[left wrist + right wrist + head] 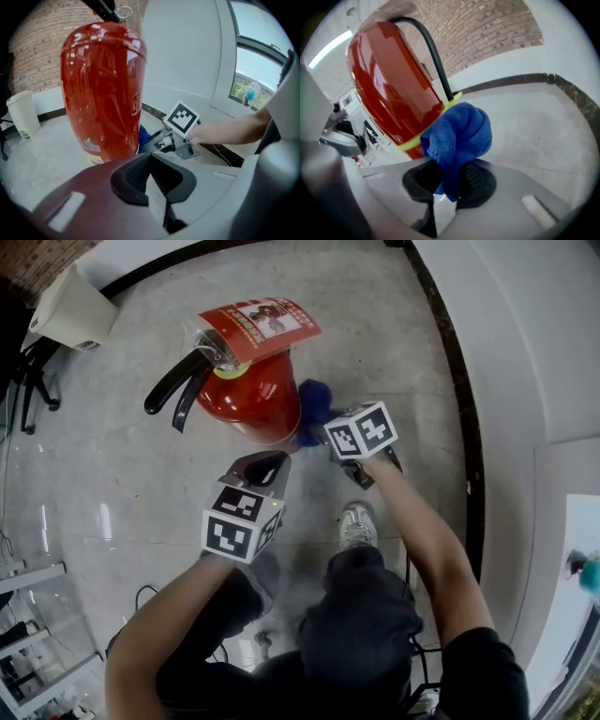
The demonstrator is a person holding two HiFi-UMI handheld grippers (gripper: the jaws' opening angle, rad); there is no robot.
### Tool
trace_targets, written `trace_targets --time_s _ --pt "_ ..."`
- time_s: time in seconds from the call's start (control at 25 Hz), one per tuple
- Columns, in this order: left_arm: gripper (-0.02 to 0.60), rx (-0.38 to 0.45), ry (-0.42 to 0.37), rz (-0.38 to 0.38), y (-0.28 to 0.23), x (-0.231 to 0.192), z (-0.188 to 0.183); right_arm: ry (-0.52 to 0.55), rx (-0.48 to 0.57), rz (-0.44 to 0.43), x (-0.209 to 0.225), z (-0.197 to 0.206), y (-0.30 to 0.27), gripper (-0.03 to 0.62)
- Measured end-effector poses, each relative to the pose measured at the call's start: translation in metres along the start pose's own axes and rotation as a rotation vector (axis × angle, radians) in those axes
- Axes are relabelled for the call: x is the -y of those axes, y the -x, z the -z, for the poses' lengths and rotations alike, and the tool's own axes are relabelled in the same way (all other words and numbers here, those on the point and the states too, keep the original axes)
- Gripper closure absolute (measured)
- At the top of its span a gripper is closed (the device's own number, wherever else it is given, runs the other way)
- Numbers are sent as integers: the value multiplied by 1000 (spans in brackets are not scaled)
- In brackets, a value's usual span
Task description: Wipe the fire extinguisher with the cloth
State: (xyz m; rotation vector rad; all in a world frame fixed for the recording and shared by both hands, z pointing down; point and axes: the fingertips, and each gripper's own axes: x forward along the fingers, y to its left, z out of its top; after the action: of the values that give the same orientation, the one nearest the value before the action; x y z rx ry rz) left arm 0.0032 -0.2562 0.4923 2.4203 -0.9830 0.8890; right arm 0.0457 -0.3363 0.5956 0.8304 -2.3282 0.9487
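Right up at the lens, the right tool [449, 180] has its jaws pinching a wad of blue cloth [457, 133], which bunches out ahead of the pads. Just past the wad rises the red fire extinguisher [389, 89], standing upright on the pale floor [122, 493]. The cloth sits low against its flank by the yellow-green band [412, 140] at the foot. Whether it's actually pressing on the metal, I can't tell.

Over to the left tool [152, 174]: jaws pressed together, nothing in them, hanging close to the near side of the cylinder without touching it.

How far along? I'd call it early or mid-wipe. The cloth is in hand and at the lower body, but the red shell gleams all over, so nothing marks what's been cleaned. By my reckoning the upper cylinder, the shoulder and the black handle [173, 390] are all left to do.

Now the room to work. A black hose [433, 51] runs down the side right beside the cloth, an easy snag on any upward sweep. A red tag [262, 324] hangs over the top. The dark skirting [459, 381] and white wall hem in the right flank, and the person's shoe [358, 524] sits just behind the right tool. Left of the extinguisher the floor lies open, with a white bin [70, 310] well apart.
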Motion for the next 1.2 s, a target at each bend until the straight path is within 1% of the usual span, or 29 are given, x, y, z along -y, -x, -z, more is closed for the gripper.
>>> trace_targets --time_s 0.12,0.32,0.44,0.56,0.68,0.92,1.0,1.08,1.2 --pt "577 5 -31 -17 15 -1 -8 71 71 -6 -23 -33 33 531" --pt "577 25 -27 -59 39 -4 -23 154 170 12 -58 -76 79 531" --pt "577 37 -46 -72 49 0 -33 186 226 19 -77 -98 103 531" --pt "577 39 -74 -84 57 5 -39 217 268 38 -96 -117 127 531" --pt "577 52 -99 -95 65 10 -46 259 288 63 -112 -132 146 531" --pt "577 79 -113 -96 79 20 -55 322 305 83 -135 -153 164 531" --pt "577 66 -115 -86 79 25 -48 316 297 81 -134 -146 160 531" --pt "577 48 -118 -75 76 27 -40 287 286 73 -128 -132 152 531" --pt "577 45 -92 -87 67 16 -36 249 272 63 -115 -117 134 531"
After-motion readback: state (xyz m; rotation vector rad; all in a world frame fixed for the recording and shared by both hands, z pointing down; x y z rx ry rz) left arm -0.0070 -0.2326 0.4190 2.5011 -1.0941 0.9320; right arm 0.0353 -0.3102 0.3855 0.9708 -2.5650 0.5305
